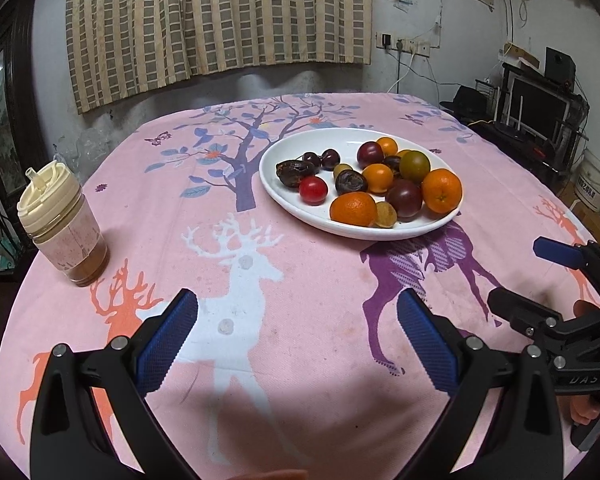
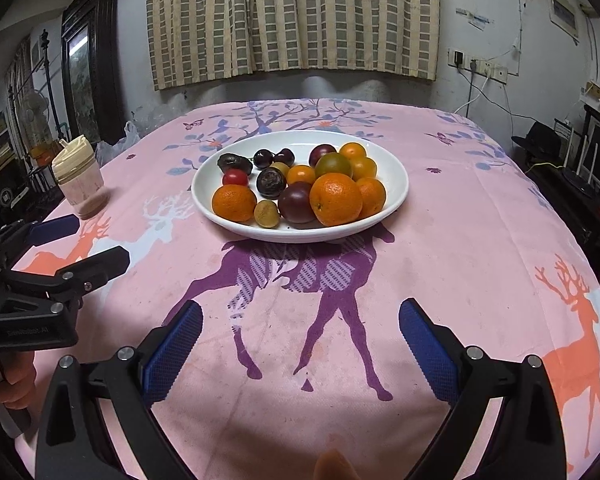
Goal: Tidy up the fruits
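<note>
A white plate [image 1: 276, 184] [image 2: 398, 184] sits on the pink deer-print tablecloth and holds several fruits: oranges [image 1: 353, 209] [image 2: 335, 199], dark plums [image 1: 405, 197] [image 2: 297, 201], a red tomato [image 1: 313, 190] [image 2: 235, 178], cherries [image 1: 330, 159] [image 2: 265, 158] and small yellow fruits [image 1: 386, 214] [image 2: 266, 213]. My left gripper [image 1: 298, 336] is open and empty over the cloth, short of the plate. My right gripper [image 2: 300, 340] is open and empty, also short of the plate. Each gripper shows at the side of the other's view [image 1: 540, 280] [image 2: 76, 248].
A cream-lidded jar [image 1: 62, 226] [image 2: 80, 178] stands at the table's left edge. Curtains hang on the far wall. A dark framed cabinet [image 2: 90, 60] stands at the left. A desk with a monitor [image 1: 536, 108] stands at the right, beyond the table edge.
</note>
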A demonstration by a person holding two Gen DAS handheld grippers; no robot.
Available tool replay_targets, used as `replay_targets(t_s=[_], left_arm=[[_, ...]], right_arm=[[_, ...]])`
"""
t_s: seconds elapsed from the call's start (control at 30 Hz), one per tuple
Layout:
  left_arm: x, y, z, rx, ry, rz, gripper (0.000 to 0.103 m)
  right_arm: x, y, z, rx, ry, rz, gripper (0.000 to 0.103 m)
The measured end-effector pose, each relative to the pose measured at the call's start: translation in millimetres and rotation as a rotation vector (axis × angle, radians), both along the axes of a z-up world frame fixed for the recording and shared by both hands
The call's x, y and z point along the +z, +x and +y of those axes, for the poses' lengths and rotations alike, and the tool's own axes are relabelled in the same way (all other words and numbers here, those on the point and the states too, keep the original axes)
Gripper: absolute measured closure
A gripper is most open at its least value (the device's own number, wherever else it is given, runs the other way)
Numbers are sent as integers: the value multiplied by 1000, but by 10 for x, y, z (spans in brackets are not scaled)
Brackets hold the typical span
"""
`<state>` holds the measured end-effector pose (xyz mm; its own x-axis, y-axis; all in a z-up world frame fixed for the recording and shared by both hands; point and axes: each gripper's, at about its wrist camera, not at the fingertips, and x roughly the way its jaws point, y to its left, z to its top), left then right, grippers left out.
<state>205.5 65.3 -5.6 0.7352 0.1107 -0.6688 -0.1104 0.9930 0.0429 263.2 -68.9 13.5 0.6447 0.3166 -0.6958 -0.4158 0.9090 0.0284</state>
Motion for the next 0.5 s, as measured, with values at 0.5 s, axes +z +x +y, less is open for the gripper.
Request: replay_targets(t_s=[0.5], left_arm=[[-31, 5, 8, 0, -18, 14, 5]], right_arm=[[-16, 24, -15, -14, 5, 15, 4]])
